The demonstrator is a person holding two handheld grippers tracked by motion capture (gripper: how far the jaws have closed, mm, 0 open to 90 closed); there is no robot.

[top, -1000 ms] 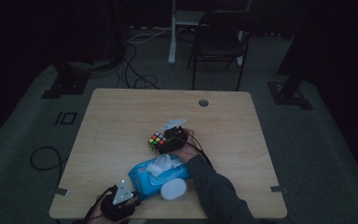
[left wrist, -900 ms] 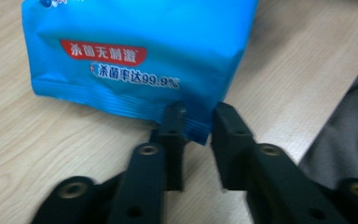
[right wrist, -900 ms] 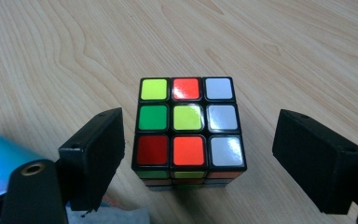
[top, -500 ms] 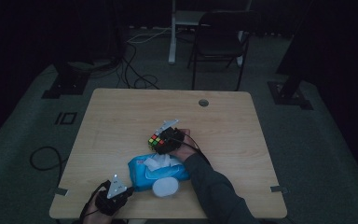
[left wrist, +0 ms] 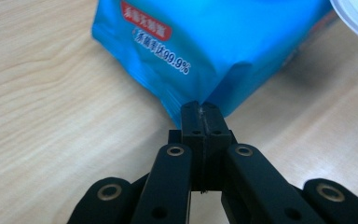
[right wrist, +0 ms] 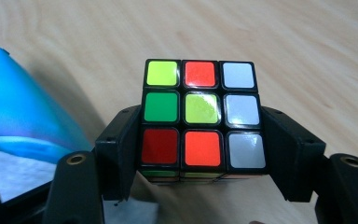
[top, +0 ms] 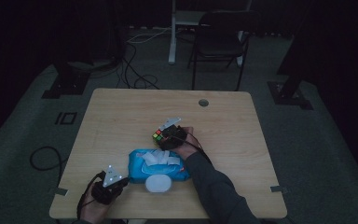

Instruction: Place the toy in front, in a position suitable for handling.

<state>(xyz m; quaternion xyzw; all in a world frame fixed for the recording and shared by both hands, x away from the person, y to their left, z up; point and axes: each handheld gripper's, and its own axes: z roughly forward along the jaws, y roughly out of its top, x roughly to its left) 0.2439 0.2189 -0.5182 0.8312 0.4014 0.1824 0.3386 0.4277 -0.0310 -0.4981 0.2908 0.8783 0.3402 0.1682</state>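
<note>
The counter (top: 121,116) carries 2 things I am working: the blue wet-wipes pack (top: 156,165) lying flat near my edge, its long axis running left to right in the high view, and the Rubik's cube (top: 159,135) just beyond the pack's far side, close to it; I cannot tell whether they touch. A white round lid (top: 158,184) sits against the pack's near edge.

My left tool (top: 121,179) is at the pack's left end, so the pack stretches away from it to the right. Its jaws have just been closing and now stand fully together, and in the left gripper view (left wrist: 200,116) they pinch the crimped corner of the blue film.

My right tool (top: 165,136) reaches over the pack from the right. Its jaws have just been closing too, and in the right gripper view (right wrist: 200,140) they clamp the cube (right wrist: 199,114) on 2 opposite sides, a 3 by 3 face turned to the camera.

I judge the cube belongs to my right hand and the pack to my left; any pull on the pack should run along its length, away from the cube
</note>
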